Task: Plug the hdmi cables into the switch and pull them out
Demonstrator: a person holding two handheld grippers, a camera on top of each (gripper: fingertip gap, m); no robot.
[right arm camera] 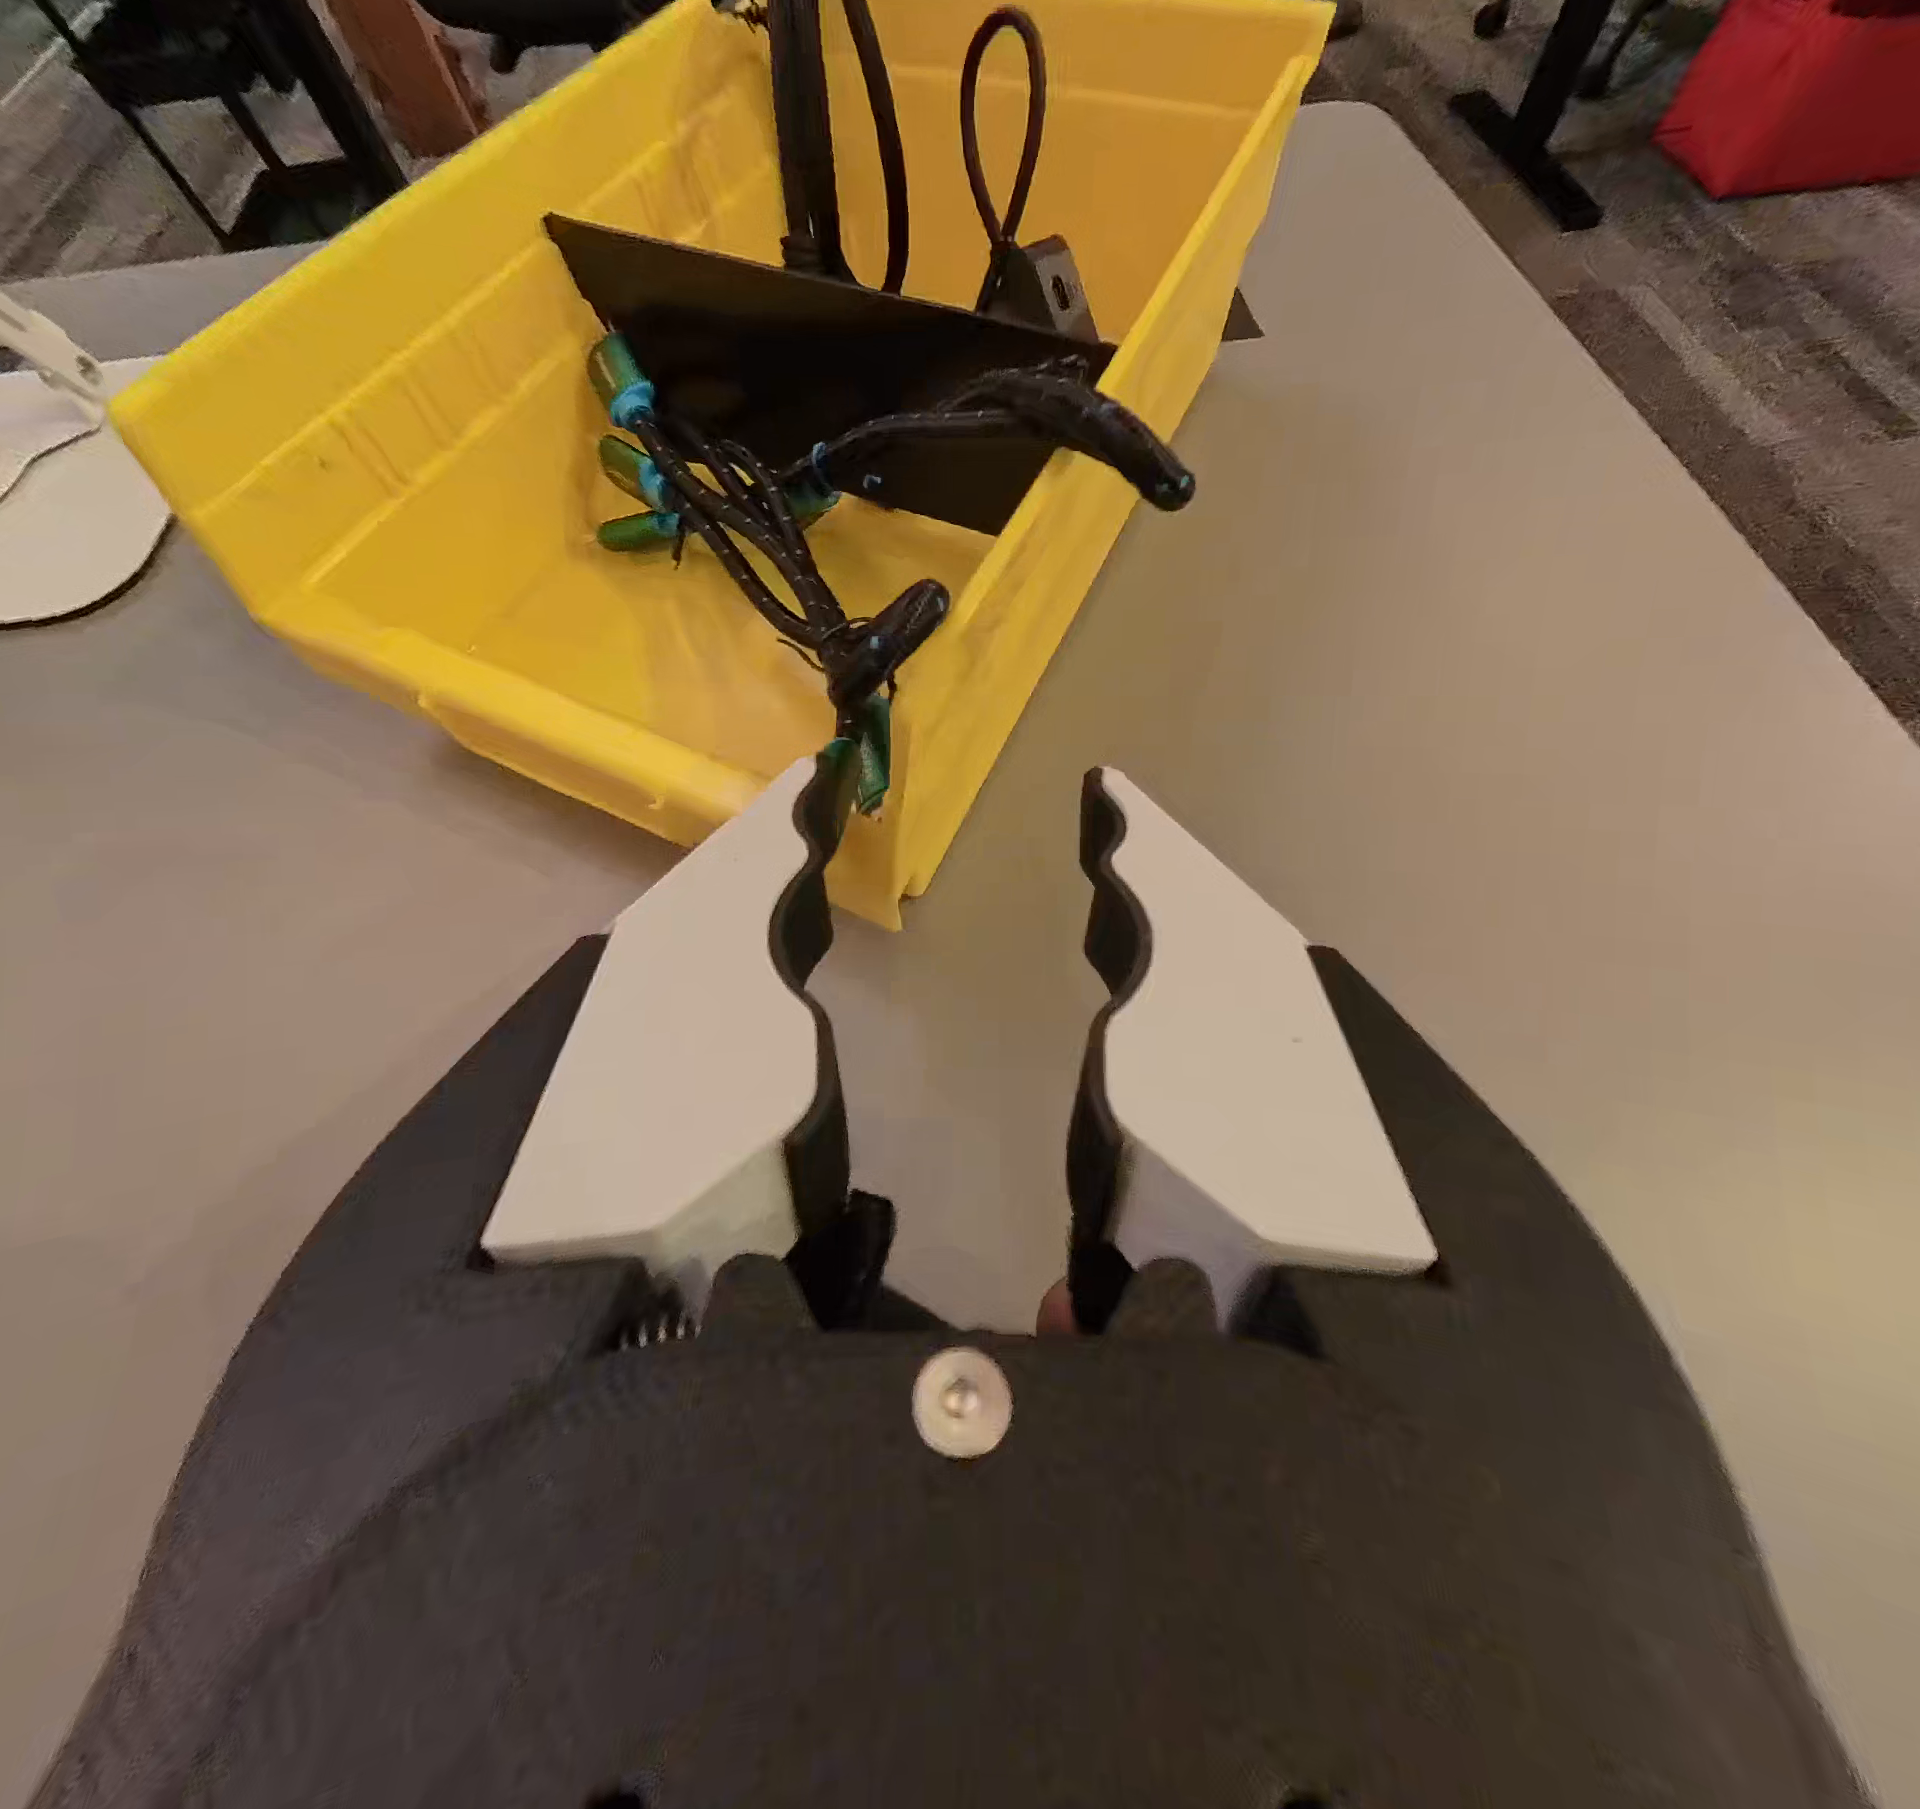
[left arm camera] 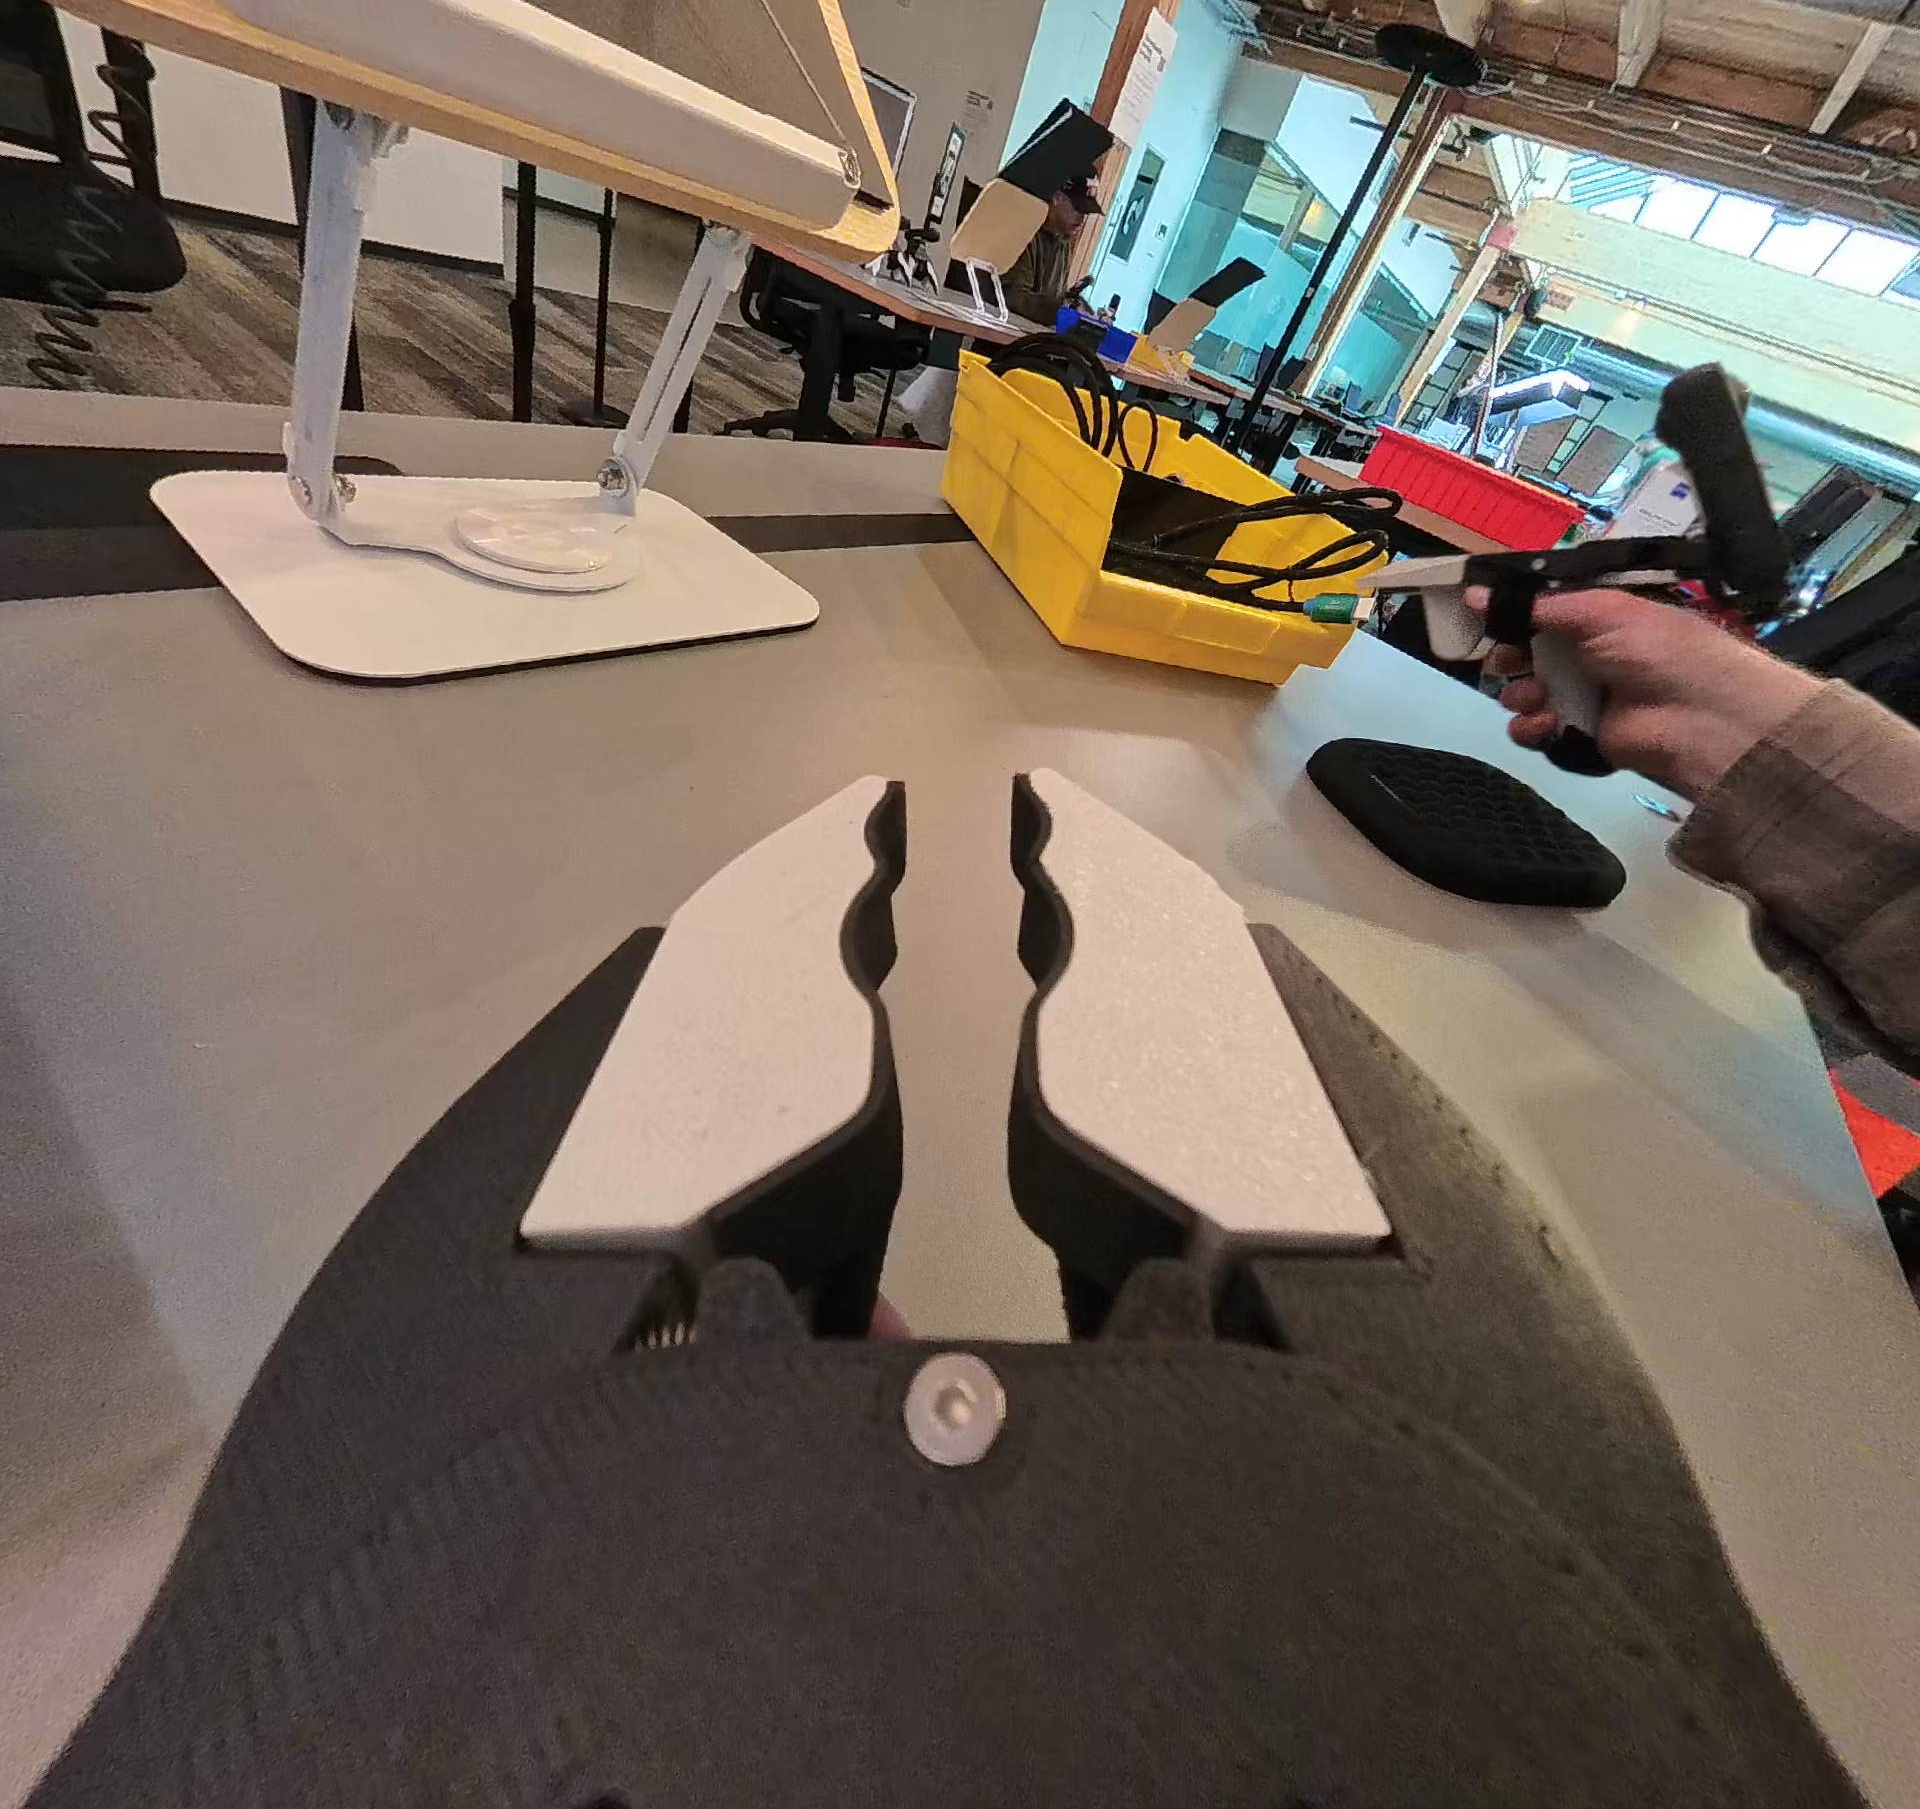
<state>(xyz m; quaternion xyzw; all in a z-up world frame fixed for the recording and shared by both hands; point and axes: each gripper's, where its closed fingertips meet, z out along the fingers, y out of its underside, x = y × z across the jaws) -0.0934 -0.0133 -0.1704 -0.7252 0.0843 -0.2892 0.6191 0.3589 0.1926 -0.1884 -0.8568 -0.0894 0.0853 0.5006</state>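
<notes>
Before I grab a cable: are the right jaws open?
Open: right gripper shows bare table between its jaws, holding nothing.

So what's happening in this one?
A person holds a pair of tongs in each hand over a grey table. The right tongs are open and empty at the near corner of a yellow bin, beside a green plug. The bin holds the black switch and braided cables. The left tongs are open and empty over bare table.
</notes>
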